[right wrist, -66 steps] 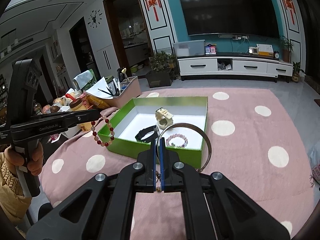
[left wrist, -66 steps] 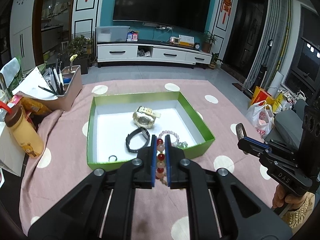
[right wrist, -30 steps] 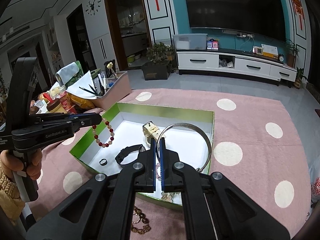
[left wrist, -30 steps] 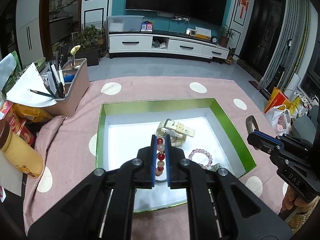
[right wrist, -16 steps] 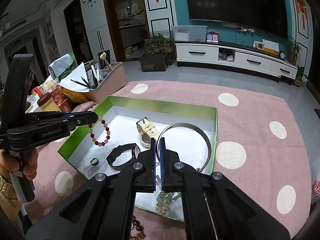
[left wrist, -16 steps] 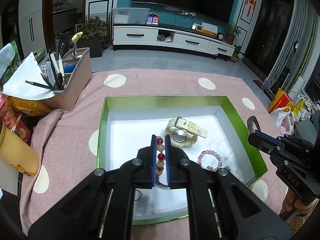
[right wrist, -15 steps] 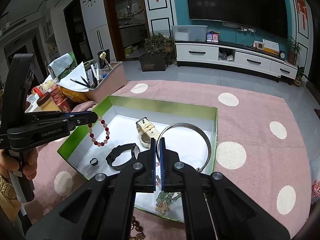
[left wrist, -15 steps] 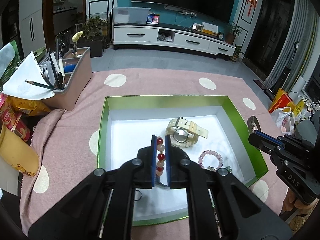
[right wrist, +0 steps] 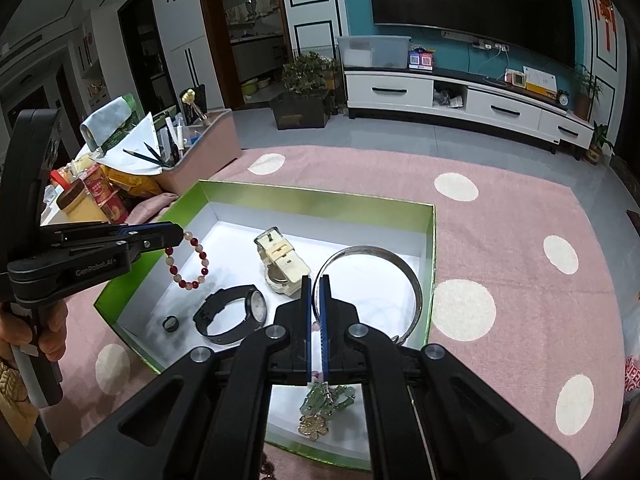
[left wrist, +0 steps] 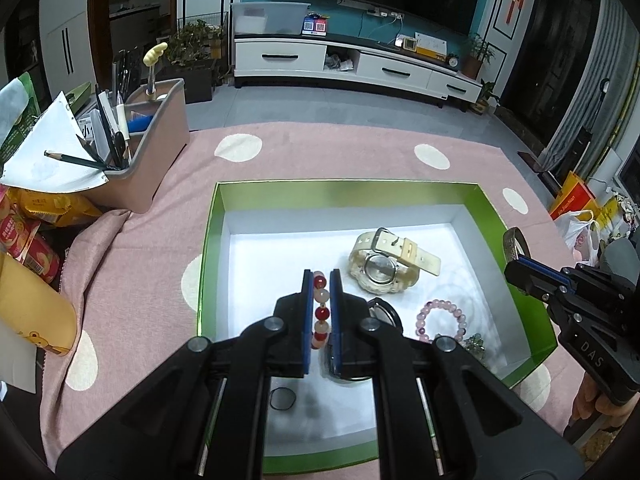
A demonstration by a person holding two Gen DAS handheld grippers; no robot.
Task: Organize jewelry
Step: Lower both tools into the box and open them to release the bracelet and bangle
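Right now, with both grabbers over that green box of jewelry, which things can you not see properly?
- Black watch, left wrist view: mostly behind the left gripper; strap hidden.
- Pink bead bracelet: clear in the left wrist view, almost hidden behind the right gripper in the right wrist view.
- Black ring: too small for detail.
- Beads, right wrist view: cut off by the bottom edge, outside the green box.

A red-and-cream bead bracelet dangles over the green box's left side — a silver bangle is held upright near its right wall; cream watch lies mid-floor.
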